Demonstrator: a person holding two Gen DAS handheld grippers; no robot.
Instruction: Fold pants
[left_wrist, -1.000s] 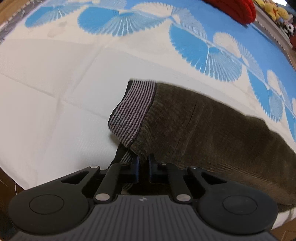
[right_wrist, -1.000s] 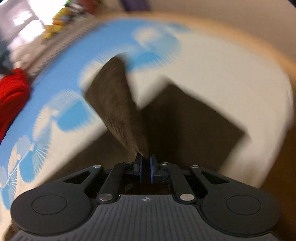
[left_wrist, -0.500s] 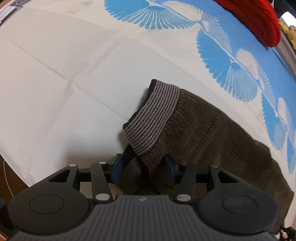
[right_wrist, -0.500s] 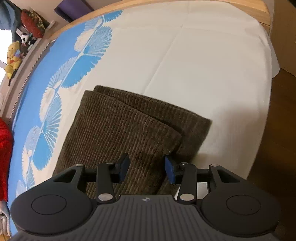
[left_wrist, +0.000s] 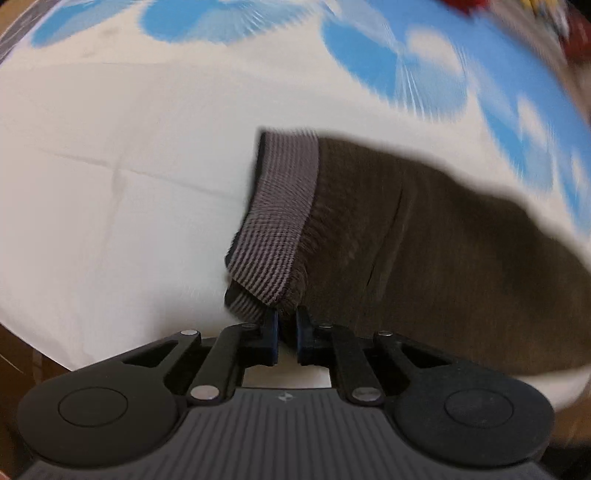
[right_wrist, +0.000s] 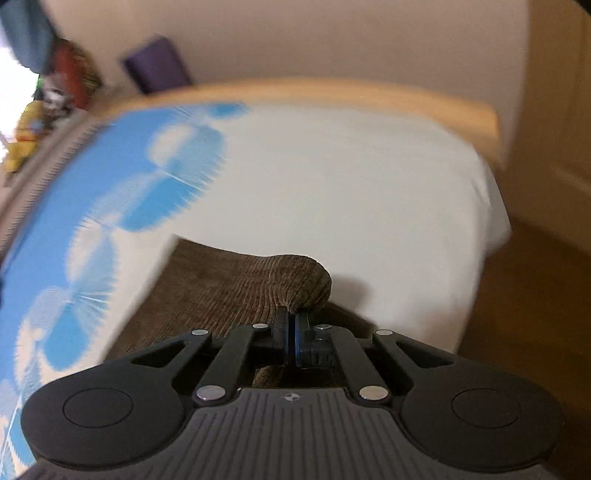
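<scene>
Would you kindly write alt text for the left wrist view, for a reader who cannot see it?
The left tool pinches the striped waistband corner of brown corduroy pants, having just closed on it. The pants lie on a white bedsheet with blue fan patterns; the picture is blurred.

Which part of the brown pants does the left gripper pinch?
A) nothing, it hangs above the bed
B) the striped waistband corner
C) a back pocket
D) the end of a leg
B: in the left wrist view the left gripper is shut on the corner of the striped waistband of the pants.
</scene>
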